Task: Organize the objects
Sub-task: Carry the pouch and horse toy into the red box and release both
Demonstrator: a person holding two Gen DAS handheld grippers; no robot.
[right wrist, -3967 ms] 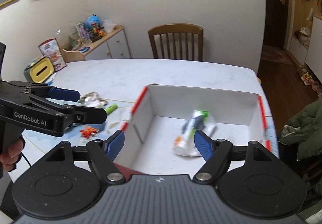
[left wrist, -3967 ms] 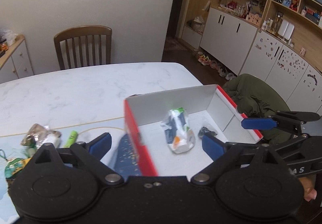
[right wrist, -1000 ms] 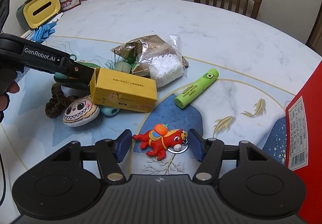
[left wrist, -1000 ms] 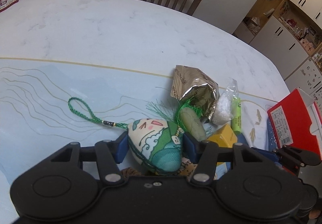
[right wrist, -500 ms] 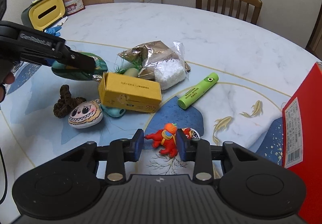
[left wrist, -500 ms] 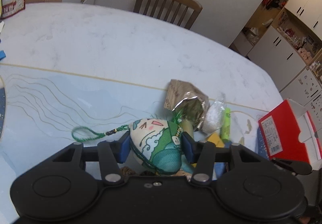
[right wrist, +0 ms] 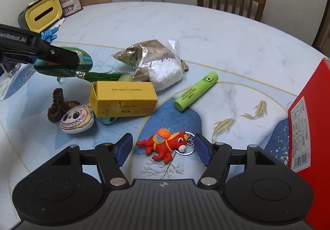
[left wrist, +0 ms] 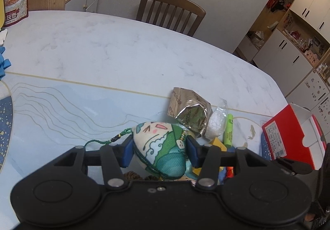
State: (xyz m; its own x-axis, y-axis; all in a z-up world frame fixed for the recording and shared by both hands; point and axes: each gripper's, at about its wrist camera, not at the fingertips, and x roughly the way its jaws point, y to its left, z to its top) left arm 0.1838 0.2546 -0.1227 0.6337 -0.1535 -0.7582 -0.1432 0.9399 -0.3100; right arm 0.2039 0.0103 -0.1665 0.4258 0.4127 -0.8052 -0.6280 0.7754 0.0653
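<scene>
two hand-held grippers: left (left wrist: pixel 159 152) clenches pouch (left wrist: pixel 159 145), apparently lifted; right (right wrist: pixel 163 148) released around horse keychain (right wrist: pixel 165 144).

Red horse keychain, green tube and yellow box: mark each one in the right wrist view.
Red horse keychain (right wrist: pixel 165 145): right wrist view, on its body below the saddle.
Green tube (right wrist: pixel 196 91): right wrist view, mid-length on its printed side.
Yellow box (right wrist: pixel 123 90): right wrist view, on its top face.

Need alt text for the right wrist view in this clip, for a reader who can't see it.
The right tongs hang open around a red horse keychain lying on a patterned table. Beyond it lie a yellow box, a green tube, snack bags and a face charm; the left tongs hold a green pouch.
</scene>
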